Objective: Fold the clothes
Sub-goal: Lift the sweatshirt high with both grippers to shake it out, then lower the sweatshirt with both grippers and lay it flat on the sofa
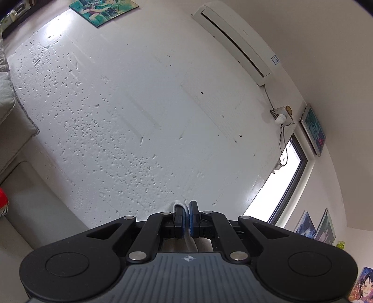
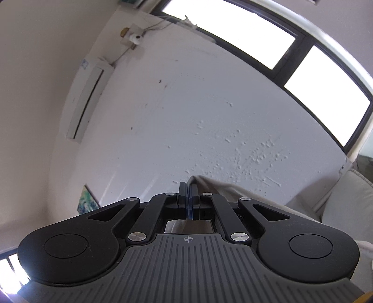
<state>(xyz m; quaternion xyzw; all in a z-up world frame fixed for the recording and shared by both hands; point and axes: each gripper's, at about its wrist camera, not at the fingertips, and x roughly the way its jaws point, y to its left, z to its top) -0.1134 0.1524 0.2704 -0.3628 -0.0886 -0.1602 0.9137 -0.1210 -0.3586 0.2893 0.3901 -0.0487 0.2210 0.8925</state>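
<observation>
Left gripper [image 1: 186, 218]: jaws pressed together on a thin fold of white cloth [image 1: 179, 205], which pokes out past the tips and runs back under the tool. Right gripper [image 2: 189, 201]: jaws likewise closed on an edge of the same pale fabric, which drapes away to the right of the tool [image 2: 233, 198]. Both cameras point up at the ceiling, so the garment appears to be held aloft by two points; the rest of it hangs below, out of view.

Risks, as judgement: each pinch takes only a narrow margin of cloth, so a sharp shake or uneven pull could slip an edge free. With the cameras looking upward, the laying surface is not visible, and the lower hem could land bunched or off its edge.

Surface: none shown. Room: pitted white ceiling [image 1: 139, 105], wall air conditioner [image 1: 235, 39], small white camera on a bracket [image 1: 281, 118], bright window [image 2: 326, 93], pale sofa cushion [image 2: 347, 200], posters on the walls [image 1: 103, 10].
</observation>
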